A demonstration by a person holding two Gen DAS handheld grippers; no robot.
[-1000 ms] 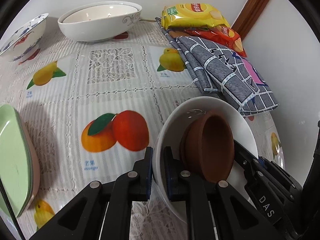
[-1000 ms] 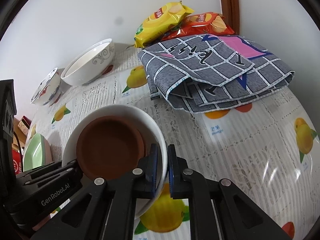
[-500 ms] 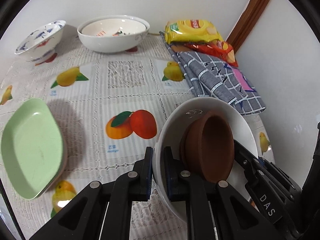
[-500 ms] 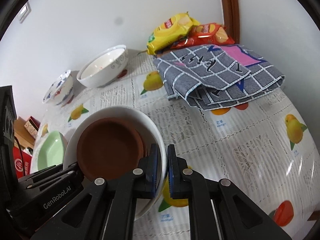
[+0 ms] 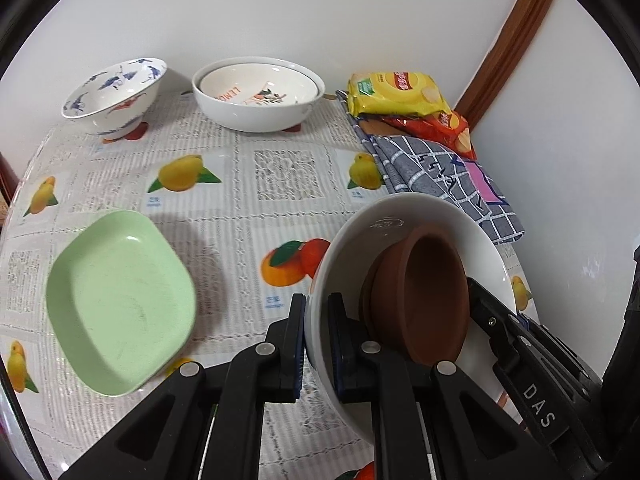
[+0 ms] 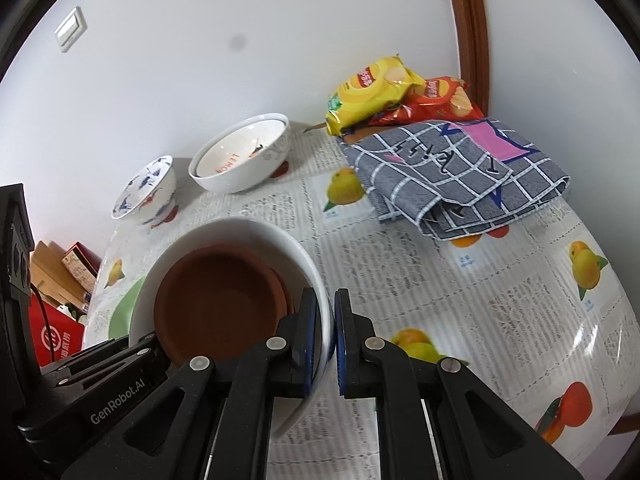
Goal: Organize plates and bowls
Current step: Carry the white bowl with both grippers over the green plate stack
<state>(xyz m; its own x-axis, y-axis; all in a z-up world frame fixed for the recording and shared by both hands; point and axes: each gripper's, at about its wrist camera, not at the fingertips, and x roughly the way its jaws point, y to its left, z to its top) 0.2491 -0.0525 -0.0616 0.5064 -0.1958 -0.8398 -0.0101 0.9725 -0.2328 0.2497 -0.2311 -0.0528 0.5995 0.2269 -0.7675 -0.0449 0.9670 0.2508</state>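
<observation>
Fingers on both grippers are clamped on the rim of the same white bowl (image 5: 404, 216) — left gripper (image 5: 317, 344) pinches the bowl's left wall, one pad outside and one inside; right gripper (image 6: 333, 336) does the same on the opposite wall. Pads press tight on the thin rim on both sides.

White bowl is held up off the table between the two grippers, tilted in the left wrist view. Nested inside it: brown clay dishes (image 5: 420, 296), at least two stacked, leaning against the bowl's inner wall.

Below and around, on the fruit-print tablecloth (image 5: 240, 216):
- green plate (image 5: 120, 300), squarish with rounded corners, lying to the left of the held bowl, well apart from it
- blue-and-red patterned bowl (image 5: 116, 96) at the far left by the wall
- large white bowl (image 5: 256, 116) just beside it, with a smaller bowl carrying orange lettering nested inside
- yellow chip bag (image 5: 396, 94) lying on a red chip bag (image 5: 444, 128), far right corner
- grey checked cloth (image 5: 444, 184), folded, in front of the bags, its near edge partly hidden behind the held bowl's rim

Right wrist view also shows red cartons (image 6: 56, 332) off the table's left edge — and a wall switch (image 6: 71, 29) high on the wall.
</observation>
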